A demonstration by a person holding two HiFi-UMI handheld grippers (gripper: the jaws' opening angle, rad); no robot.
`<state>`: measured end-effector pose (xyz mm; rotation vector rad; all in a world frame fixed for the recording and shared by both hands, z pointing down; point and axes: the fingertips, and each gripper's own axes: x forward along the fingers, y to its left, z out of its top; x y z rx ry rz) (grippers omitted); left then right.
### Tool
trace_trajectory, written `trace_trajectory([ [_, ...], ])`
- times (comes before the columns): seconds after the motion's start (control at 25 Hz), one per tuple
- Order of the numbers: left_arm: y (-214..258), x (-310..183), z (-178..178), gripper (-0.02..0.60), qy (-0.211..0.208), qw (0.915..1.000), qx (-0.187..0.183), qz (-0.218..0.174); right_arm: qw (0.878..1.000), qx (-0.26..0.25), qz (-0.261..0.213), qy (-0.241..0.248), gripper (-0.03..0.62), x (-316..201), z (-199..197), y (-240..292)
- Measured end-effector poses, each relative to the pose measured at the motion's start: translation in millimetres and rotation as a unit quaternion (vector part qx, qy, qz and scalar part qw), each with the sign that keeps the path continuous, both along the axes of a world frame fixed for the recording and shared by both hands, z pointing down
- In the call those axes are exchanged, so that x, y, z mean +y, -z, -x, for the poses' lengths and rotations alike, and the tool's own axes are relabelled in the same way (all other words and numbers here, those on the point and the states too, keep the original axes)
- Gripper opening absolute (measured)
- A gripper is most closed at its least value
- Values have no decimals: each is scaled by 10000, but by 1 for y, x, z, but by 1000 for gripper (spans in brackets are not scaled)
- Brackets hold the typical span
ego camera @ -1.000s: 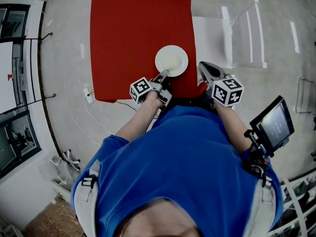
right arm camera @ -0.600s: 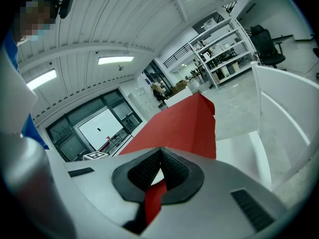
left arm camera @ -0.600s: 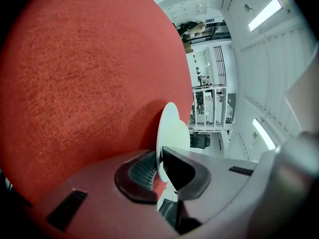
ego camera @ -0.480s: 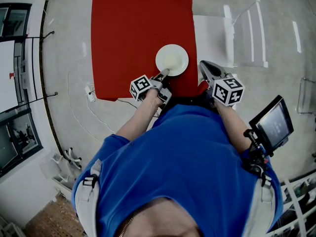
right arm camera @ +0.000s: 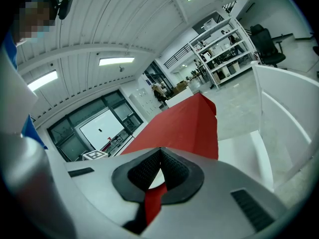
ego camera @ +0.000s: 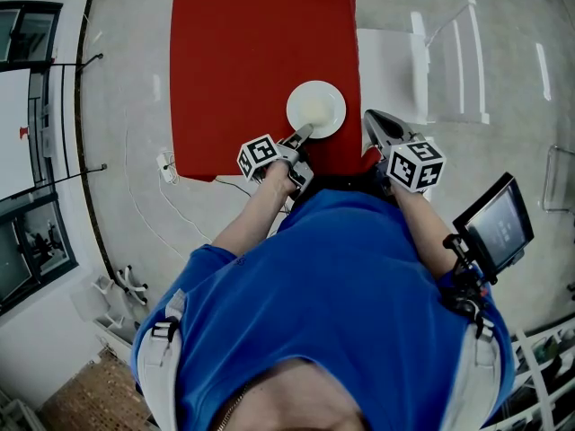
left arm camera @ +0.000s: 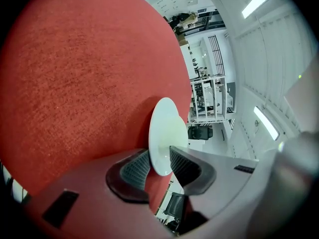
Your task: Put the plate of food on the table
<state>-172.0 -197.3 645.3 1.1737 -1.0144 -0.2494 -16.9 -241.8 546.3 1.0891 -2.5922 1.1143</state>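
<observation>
A white plate [ego camera: 316, 109] rests on the red table [ego camera: 252, 52] near its near right corner; I can make out only a pale patch on it. My left gripper [ego camera: 303, 133] reaches to the plate's near rim. In the left gripper view the plate [left arm camera: 164, 128] has its rim between the two pads, and the jaws of the left gripper [left arm camera: 159, 166] are opening, with a slim gap on each side. My right gripper [ego camera: 370, 119] hovers off the table's right corner. In its own view the right gripper [right arm camera: 160, 153] has its tips together on nothing.
A white chair [ego camera: 440, 61] stands right of the table, close to my right gripper, and shows as a white chair [right arm camera: 284, 113] in the right gripper view. A small screen [ego camera: 499, 227] is strapped at the person's right arm. A cable [ego camera: 162, 169] lies on the floor left of the table.
The plate stays at the same spot on the red table and both grippers keep their places. The whole head view has drifted slightly.
</observation>
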Motion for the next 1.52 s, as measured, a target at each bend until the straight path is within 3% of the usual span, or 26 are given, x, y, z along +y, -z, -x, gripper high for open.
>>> trace_trajectory([
  [0.16,1,3,-1,110,-31,10000,29,15,10000,-5,-11,14,2,0,0,0],
  [0.56,2,9,-9,150,-928,9952,-310,1,10000,-48,-13,33,2,2,0,-1],
  [0.88,3,17,-15,152,-1900,9771,-929,-218,9999,-91,-50,48,2,-1,2,2],
  [1.16,4,25,-13,152,-2489,9613,-1142,-308,9999,-86,-73,65,2,-3,3,2],
  [1.28,7,25,-12,152,-2572,9579,-1207,-411,9999,-76,-74,79,2,-3,3,2],
  [1.52,16,22,-10,150,-2415,9591,-1303,-690,9998,-75,-107,143,2,-2,5,2],
])
